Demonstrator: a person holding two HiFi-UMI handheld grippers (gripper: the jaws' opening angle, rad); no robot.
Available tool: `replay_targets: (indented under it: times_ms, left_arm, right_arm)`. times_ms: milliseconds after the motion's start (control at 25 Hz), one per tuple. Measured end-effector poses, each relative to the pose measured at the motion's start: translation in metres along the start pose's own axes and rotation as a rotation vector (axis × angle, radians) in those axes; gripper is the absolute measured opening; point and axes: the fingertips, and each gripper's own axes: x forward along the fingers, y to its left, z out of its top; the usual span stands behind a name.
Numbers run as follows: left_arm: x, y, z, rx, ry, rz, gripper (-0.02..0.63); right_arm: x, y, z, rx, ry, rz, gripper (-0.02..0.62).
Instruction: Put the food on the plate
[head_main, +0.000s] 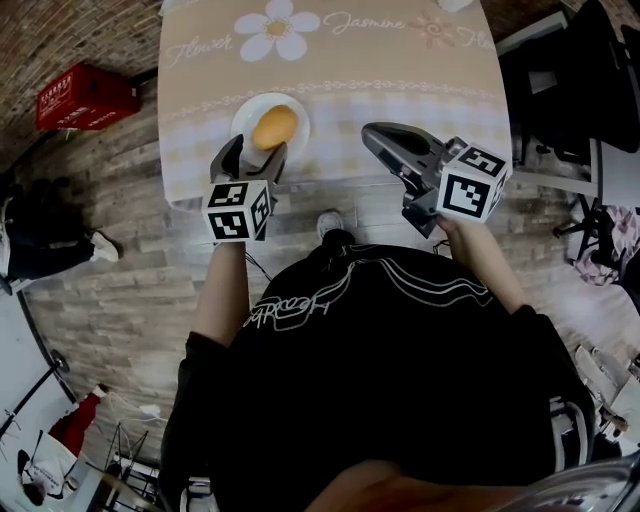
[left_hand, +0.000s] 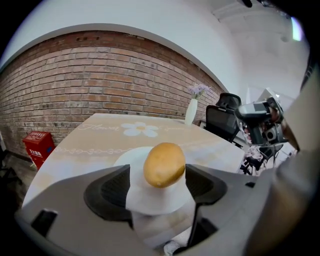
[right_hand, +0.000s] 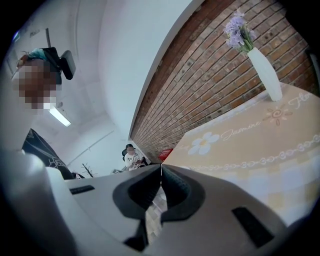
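A yellow-brown potato-like food (head_main: 275, 127) lies on a small white plate (head_main: 245, 108) near the front edge of the table (head_main: 400, 60). My left gripper (head_main: 252, 153) is just in front of the plate, open, with its tips at the plate's near rim. In the left gripper view, the food (left_hand: 164, 164) rests on the plate (left_hand: 136, 199) between the wide-spread jaws of the left gripper (left_hand: 157, 173), with a gap at its left side. My right gripper (head_main: 373, 133) hovers over the table edge to the right, shut and empty (right_hand: 160, 172).
The tablecloth has a daisy print (head_main: 278, 30). A white vase with purple flowers (right_hand: 265, 72) stands at the table's far side. A red crate (head_main: 85, 97) sits on the floor at left. Black office chairs (head_main: 575, 85) stand at right. A person (right_hand: 132, 157) sits far off.
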Motion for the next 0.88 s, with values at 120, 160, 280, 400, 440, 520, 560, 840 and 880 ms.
replay_targets:
  times_ms: [120, 160, 280, 400, 440, 520, 560, 840, 880]
  left_arm:
    - [-0.007, -0.002, -0.002, -0.025, 0.011, -0.007, 0.323]
    - [-0.011, -0.003, -0.002, -0.035, 0.011, -0.010, 0.324]
    - [-0.028, -0.010, 0.005, -0.054, -0.015, -0.002, 0.322]
    - [-0.055, -0.024, 0.020, -0.103, -0.072, -0.001, 0.322]
    - [-0.065, -0.031, 0.026, -0.126, -0.094, -0.016, 0.322]
    - [-0.086, -0.050, 0.041, -0.168, -0.143, -0.062, 0.309]
    - [-0.096, -0.060, 0.048, -0.188, -0.169, -0.087, 0.278]
    - [-0.156, -0.132, 0.083, -0.243, -0.295, -0.211, 0.118]
    - [-0.162, -0.143, 0.087, -0.235, -0.306, -0.226, 0.102]
  right_arm:
    - [-0.006, 0.005, -0.001, -0.008, 0.008, 0.013, -0.003]
    - [-0.008, 0.007, -0.002, -0.015, 0.015, 0.017, -0.003]
    - [-0.017, 0.015, -0.004, -0.039, 0.024, 0.034, -0.003]
    - [-0.027, 0.028, -0.003, -0.050, 0.016, 0.062, -0.003]
    - [-0.030, 0.032, -0.003, -0.051, 0.012, 0.071, -0.003]
    - [-0.036, 0.042, 0.000, -0.052, 0.001, 0.089, -0.003]
    - [-0.040, 0.048, 0.003, -0.056, -0.006, 0.100, -0.003]
    - [-0.069, 0.089, 0.010, -0.111, -0.047, 0.187, -0.003]
    - [-0.073, 0.094, 0.010, -0.117, -0.054, 0.198, -0.003]
